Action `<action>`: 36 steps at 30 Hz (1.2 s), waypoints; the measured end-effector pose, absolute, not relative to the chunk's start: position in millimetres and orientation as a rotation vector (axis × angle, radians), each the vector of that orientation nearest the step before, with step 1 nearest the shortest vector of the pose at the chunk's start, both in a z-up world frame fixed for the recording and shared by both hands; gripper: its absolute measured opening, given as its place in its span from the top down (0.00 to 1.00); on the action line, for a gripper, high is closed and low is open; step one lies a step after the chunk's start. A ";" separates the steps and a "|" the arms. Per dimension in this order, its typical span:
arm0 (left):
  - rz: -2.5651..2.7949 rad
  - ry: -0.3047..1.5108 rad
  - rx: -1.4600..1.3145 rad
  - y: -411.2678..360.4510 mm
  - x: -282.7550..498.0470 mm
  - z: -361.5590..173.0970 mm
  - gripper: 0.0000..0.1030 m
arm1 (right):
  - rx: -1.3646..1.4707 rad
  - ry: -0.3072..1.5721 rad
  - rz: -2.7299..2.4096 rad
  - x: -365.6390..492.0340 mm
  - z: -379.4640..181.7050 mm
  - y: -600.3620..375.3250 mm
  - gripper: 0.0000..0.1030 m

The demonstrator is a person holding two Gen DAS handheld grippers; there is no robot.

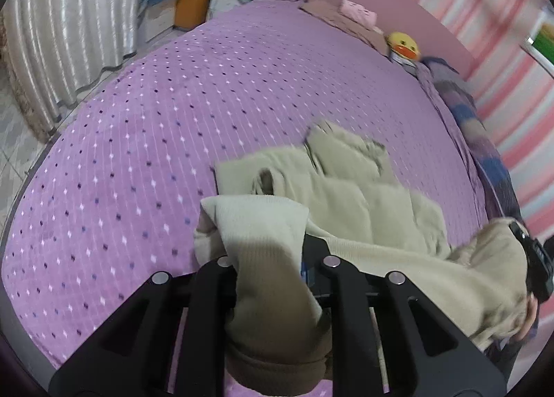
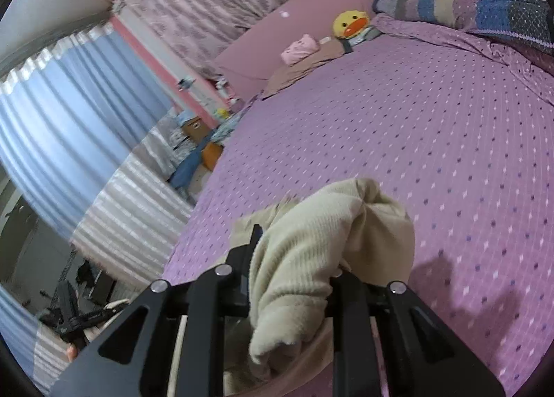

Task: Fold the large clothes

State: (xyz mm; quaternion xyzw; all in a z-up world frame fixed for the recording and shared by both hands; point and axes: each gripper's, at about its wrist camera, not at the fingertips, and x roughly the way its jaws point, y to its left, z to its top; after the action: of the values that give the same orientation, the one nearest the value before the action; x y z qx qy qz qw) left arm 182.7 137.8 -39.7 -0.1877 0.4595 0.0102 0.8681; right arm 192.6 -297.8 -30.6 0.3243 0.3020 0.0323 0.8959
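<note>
With the left gripper (image 1: 270, 258) and right gripper (image 2: 291, 269) each clamped on the beige knit sweater (image 1: 363, 210), we judge we're mid-spreading; next, lay it flat on the purple bedspread (image 1: 155, 113).

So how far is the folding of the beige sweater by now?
Early stage. Done: both tools have picked it up. The left tool is shut on the beige sweater, and the right tool is shut on another part. In hand: it hangs bunched between them above the purple bedspread. Left: spreading it flat and every fold; no neat fold shows yet.
</note>
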 end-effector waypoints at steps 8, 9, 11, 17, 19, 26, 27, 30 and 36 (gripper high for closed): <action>0.145 1.079 -0.494 159.7 298.4 -59.9 0.84 | 0.678 0.713 -0.115 327.9 -50.3 -312.8 0.82; 0.167 1.099 -0.488 159.6 316.4 -67.2 0.84 | 0.663 0.728 -0.136 343.7 -54.4 -313.1 0.82; 0.197 1.120 -0.445 157.8 344.9 -81.7 0.83 | 0.613 0.784 -0.177 380.5 -70.2 -311.2 0.82; 0.248 1.219 -0.369 149.2 387.8 -148.1 0.82 | 0.546 0.960 -0.230 424.6 -137.9 -307.2 0.82; 0.240 1.226 -0.353 143.9 384.9 -159.3 0.82 | 0.538 0.983 -0.227 425.8 -151.9 -305.9 0.82; 0.203 1.235 -0.328 146.0 382.5 -147.8 0.81 | 0.541 1.010 -0.183 415.1 -140.6 -312.4 0.80; 0.193 1.252 -0.343 148.2 384.1 -142.9 0.79 | 0.552 1.016 -0.175 414.0 -138.1 -313.7 0.80; 0.187 1.335 -0.400 158.0 384.2 -130.6 0.73 | 0.623 1.028 -0.124 408.5 -121.2 -321.4 0.69; 0.079 1.383 -0.514 165.8 375.0 -94.6 0.33 | 0.779 1.030 -0.022 396.9 -98.9 -334.2 0.31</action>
State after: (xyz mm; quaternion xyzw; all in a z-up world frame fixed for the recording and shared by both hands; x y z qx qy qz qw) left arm 375.0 165.8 -94.6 -0.2341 0.6304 0.0359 0.7393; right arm 396.9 -334.2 -98.9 0.3630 0.4801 -0.0101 0.7985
